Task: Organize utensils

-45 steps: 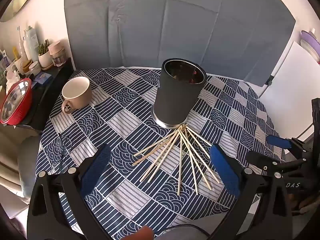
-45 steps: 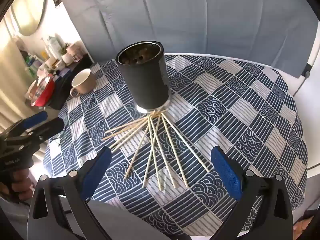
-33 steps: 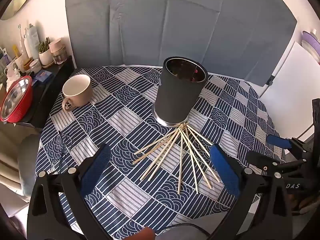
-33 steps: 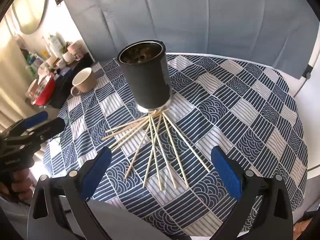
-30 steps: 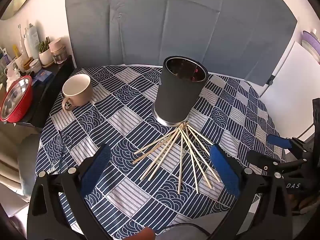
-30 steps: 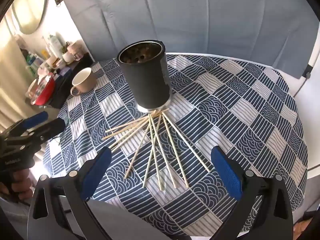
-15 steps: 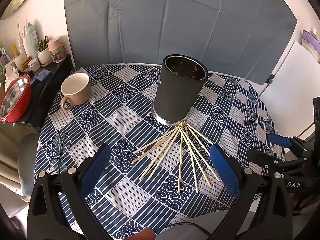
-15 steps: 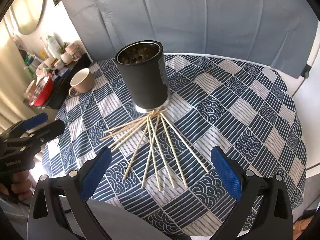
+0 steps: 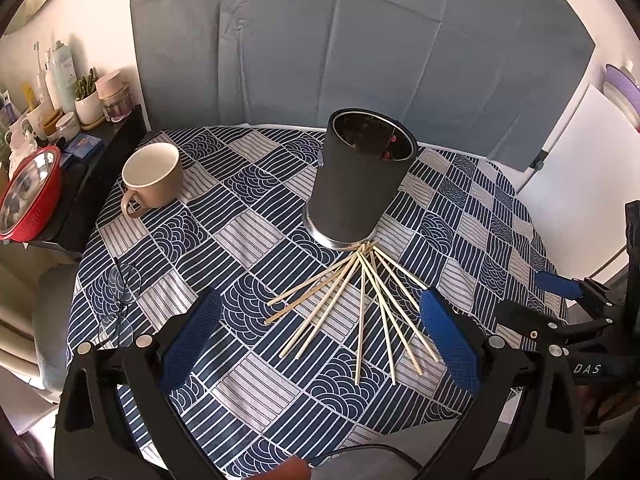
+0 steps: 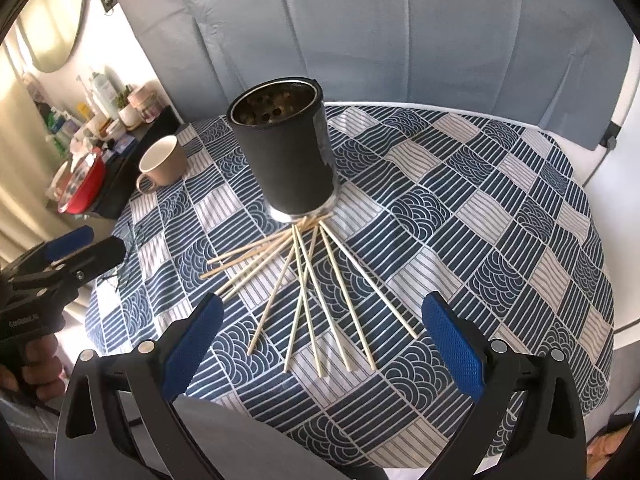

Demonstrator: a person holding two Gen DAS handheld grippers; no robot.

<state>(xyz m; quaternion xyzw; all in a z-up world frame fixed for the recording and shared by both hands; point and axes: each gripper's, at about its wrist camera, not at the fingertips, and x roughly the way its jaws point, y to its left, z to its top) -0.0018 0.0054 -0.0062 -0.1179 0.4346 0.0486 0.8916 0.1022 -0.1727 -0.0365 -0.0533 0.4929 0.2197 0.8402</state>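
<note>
Many thin sticks (image 9: 352, 304) lie spread like a fan on the cloth (image 9: 248, 236), touching the black cup (image 9: 360, 184). My left gripper (image 9: 320, 340) and right gripper (image 10: 320, 336) are wide open, holding nothing. Sticks may slip or roll when pinched.

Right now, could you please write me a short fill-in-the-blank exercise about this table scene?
1. The thin wooden chopsticks fan out from the base of the tall ____ cylindrical holder.
2. The beige ceramic mug has its handle and stands ____.
3. Both the left tongs and the right tongs are ____, holding nothing.

Missing words: black; upright; open
</note>
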